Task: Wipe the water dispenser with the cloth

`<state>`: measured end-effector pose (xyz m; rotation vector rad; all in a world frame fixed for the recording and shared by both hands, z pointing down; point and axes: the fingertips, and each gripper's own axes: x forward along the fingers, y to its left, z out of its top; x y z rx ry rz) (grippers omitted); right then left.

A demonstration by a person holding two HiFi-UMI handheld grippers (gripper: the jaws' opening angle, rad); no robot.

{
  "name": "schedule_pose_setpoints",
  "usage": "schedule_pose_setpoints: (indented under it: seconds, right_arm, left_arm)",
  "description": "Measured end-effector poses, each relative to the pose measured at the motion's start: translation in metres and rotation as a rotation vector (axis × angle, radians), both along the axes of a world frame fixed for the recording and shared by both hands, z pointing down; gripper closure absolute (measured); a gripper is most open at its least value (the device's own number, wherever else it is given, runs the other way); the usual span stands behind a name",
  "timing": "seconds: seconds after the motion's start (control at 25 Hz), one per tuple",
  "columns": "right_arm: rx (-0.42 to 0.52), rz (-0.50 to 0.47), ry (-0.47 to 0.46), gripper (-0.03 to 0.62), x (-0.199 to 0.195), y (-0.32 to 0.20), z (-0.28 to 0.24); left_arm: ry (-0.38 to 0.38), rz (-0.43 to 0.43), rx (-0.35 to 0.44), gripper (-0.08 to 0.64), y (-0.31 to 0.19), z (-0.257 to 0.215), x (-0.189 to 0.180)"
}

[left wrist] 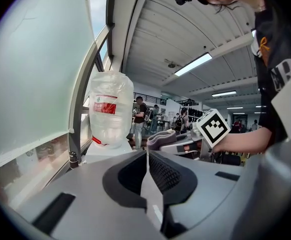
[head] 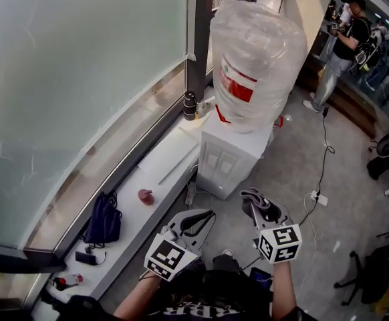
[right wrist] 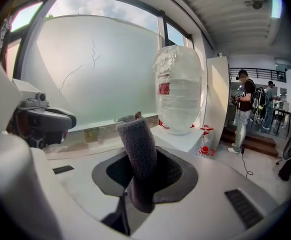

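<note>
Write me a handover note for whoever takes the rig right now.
Left tool: shut, empty, held low and short of the dispenser.
Right tool: shut on the cloth, which sticks up out of the jaws.
The dispenser stands by the window with the bottle on top, apart from both tools.
Done: cloth in hand.
Left: bring the cloth to the dispenser and wipe it; no contact yet.

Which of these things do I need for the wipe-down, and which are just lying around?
For the job:
- water dispenser, with its wrapped bottle
- grey cloth, clamped in the right gripper
- left gripper, shut and empty

Lying about:
- dark bag and pink object on the sill
- dark flask beside the dispenser
- power strip
</note>
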<state>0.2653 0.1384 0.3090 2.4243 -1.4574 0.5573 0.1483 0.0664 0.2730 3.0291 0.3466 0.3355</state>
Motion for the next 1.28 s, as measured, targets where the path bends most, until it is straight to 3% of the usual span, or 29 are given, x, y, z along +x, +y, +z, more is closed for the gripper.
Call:
schedule_pose_setpoints:
  seconds: [0.2,0.32,0.44,0.68,1.04,1.28]
  right_arm:
    - [-0.043,-0.011,0.028,0.486,0.046,-0.023,0.009]
    - [-0.087,-0.006,0.115,0.485,0.078,-0.039,0.02]
    - [-0.159,-0.008,0.197,0.485,0.114,-0.052,0.037]
    - [-0.245,-0.018,0.23,0.486,0.171,-0.076,0.088]
    - [-0.315,-0.004,0.285,0.486,0.189,-0.105,0.176]
    - [-0.359,0.059,0.187,0.488,0.195,-0.11,0.255]
  left_arm:
    - [-0.003,-0.058,-0.015,0.531,-0.01,0.01,0.007]
    - [-0.013,-0.105,-0.006,0.531,-0.024,0.021,0.013]
    - [-0.021,-0.189,-0.017,0.531,-0.037,0.029,0.022]
    - [-0.014,-0.326,-0.026,0.531,-0.049,0.041,0.036]
    - [-0.045,-0.495,-0.081,0.531,-0.054,0.101,0.038]
    - [-0.048,-0.568,-0.085,0.531,-0.064,0.142,0.033]
